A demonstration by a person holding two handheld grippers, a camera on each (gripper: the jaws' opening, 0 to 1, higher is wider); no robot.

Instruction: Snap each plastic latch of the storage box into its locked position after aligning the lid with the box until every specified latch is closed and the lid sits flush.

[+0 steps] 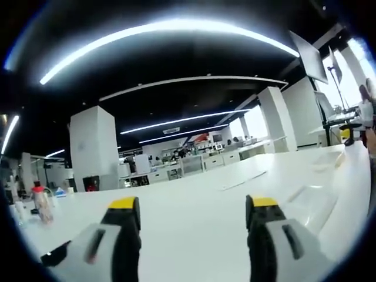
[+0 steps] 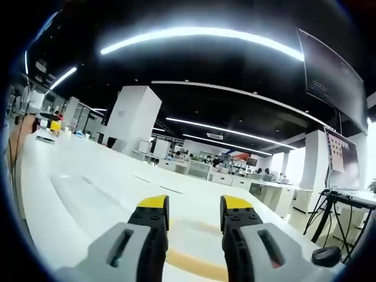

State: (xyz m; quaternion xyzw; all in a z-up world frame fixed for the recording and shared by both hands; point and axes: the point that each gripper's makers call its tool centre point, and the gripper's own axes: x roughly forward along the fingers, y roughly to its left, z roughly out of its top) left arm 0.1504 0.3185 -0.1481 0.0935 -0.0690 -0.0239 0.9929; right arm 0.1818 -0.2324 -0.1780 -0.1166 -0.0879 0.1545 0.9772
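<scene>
While both grippers hover over the white table point(image 1: 194, 205), the left gripper point(image 1: 194, 205) has its jaws wide apart on nothing, and the right gripper point(image 2: 194, 205) has its jaws apart, narrower. Under the right jaws, on the table, lies a pale lid point(image 2: 194, 244) with a yellow edge, perhaps the box. Farther along the table stands a bottle point(image 1: 42, 202); beyond rise white pillars point(image 1: 94, 147).

A long white table point(image 1: 205, 200) stretches ahead of the fingers point(image 1: 125, 226). A red-capped bottle point(image 1: 42, 202) stands left of them.
</scene>
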